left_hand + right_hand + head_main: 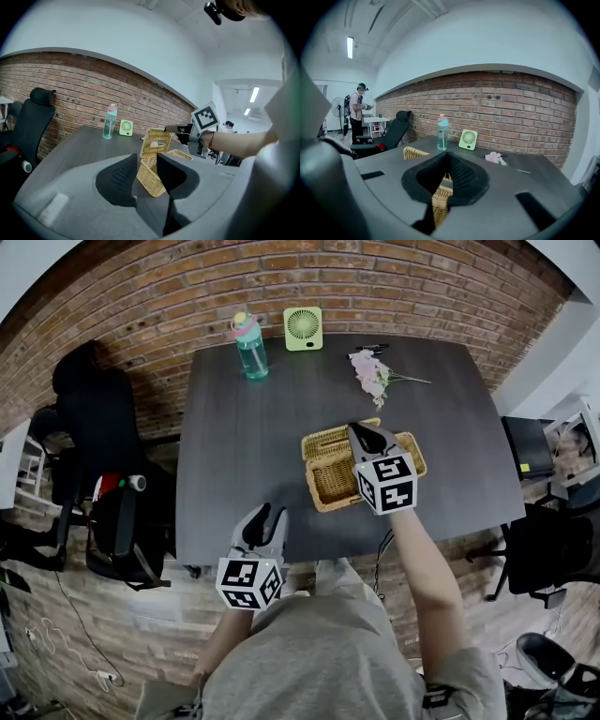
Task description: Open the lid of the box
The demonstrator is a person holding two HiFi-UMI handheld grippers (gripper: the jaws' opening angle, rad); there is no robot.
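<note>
A wicker box (pixel 335 482) stands on the dark table (pixel 244 456), right of its middle. One lid (pixel 156 142) is raised nearly upright over the box (pixel 150 180). My right gripper (pixel 364 431) is shut on the top edge of that lid, and its tips (pixel 169 128) meet the wicker there. In the right gripper view the wicker edge (pixel 439 194) sits between the nearly closed jaws (pixel 449 157). A second wicker flap (pixel 410 453) lies flat on the box's right side. My left gripper (pixel 265 517) hovers at the table's near edge, open and holding nothing (pixel 146 161).
A teal bottle (pixel 249 345), a green fan (pixel 303 328), a pen (pixel 372 347) and pink flowers (pixel 372 371) line the table's far side by the brick wall. Office chairs stand left (pixel 89 418) and right (pixel 553 549). A person (pixel 358 110) stands far off.
</note>
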